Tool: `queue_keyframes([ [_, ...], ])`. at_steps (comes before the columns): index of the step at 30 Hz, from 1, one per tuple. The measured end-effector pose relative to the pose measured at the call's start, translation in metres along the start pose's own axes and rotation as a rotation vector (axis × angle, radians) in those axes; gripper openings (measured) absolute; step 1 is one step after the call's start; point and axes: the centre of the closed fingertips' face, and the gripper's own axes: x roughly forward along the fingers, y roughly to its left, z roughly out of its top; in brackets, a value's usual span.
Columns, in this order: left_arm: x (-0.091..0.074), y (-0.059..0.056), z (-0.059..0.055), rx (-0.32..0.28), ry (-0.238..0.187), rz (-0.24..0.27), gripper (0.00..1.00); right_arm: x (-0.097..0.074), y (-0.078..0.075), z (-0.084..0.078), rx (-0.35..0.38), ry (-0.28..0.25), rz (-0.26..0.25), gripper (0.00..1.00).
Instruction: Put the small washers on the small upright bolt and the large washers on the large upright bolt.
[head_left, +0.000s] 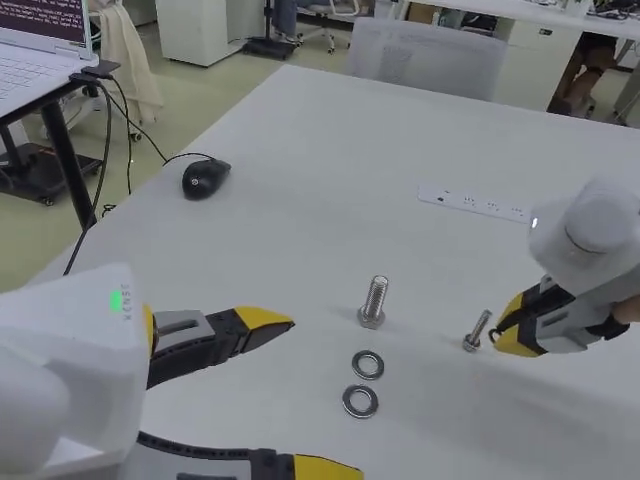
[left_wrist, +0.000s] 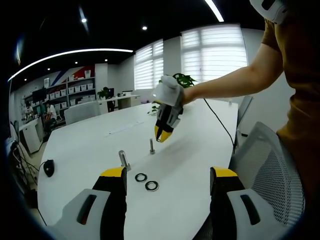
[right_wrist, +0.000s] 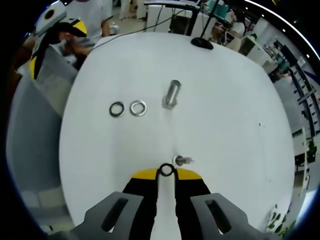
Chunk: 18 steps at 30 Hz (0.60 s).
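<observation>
The large bolt (head_left: 372, 302) (left_wrist: 123, 160) (right_wrist: 172, 93) stands upright mid-table. The small bolt (head_left: 477, 331) (left_wrist: 152, 146) (right_wrist: 182, 160) stands to its right. Two large washers (head_left: 367, 365) (head_left: 360, 401) lie flat in front of the large bolt, also seen as washers (left_wrist: 141, 177) (left_wrist: 151, 186) (right_wrist: 138, 107) (right_wrist: 117, 109). My right gripper (head_left: 500, 328) (right_wrist: 166, 172) is shut on a small washer (right_wrist: 166, 170), its tips right beside the small bolt's top. My left gripper (head_left: 300, 395) (left_wrist: 168, 175) is open and empty, hovering short of the large washers.
A black mouse (head_left: 205, 178) lies at the table's left. A white power strip (head_left: 472, 202) lies beyond the bolts. A laptop (head_left: 30, 50) sits on a side stand to the far left. A grey chair (head_left: 425, 55) stands at the table's far edge.
</observation>
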Motion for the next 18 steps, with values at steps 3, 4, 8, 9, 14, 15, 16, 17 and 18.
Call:
queue_keyframes([
  [3, 0.001, 0.000, 0.000, -0.002, 0.002, -0.002, 0.67, -0.001, -0.006, 0.003, -0.005, 0.000, -0.008, 0.12],
  [4, 0.001, 0.000, 0.000, -0.001, 0.004, -0.003, 0.67, -0.002, -0.007, 0.003, -0.007, 0.001, -0.010, 0.12],
  [8, 0.002, 0.001, 0.000, -0.003, 0.004, -0.003, 0.67, -0.002, -0.014, 0.006, -0.013, 0.001, -0.018, 0.12],
  [9, 0.002, 0.002, 0.001, -0.003, 0.005, -0.003, 0.67, -0.001, -0.016, 0.006, -0.016, 0.002, -0.017, 0.12],
  [14, 0.003, 0.002, 0.001, -0.005, 0.007, -0.003, 0.67, 0.003, -0.021, 0.007, -0.025, 0.010, -0.015, 0.12],
  [15, 0.004, 0.003, 0.001, -0.006, 0.007, -0.003, 0.67, 0.003, -0.023, 0.007, -0.027, 0.011, -0.018, 0.12],
  [16, 0.004, 0.003, 0.001, -0.007, 0.007, -0.002, 0.67, 0.004, -0.023, 0.008, -0.022, 0.009, -0.013, 0.12],
  [17, 0.004, 0.003, 0.000, -0.008, 0.009, -0.002, 0.67, 0.005, -0.024, 0.008, -0.018, 0.008, -0.012, 0.12],
  [18, 0.004, 0.003, 0.000, -0.008, 0.010, -0.001, 0.67, 0.005, -0.025, 0.009, -0.022, 0.006, -0.015, 0.12],
])
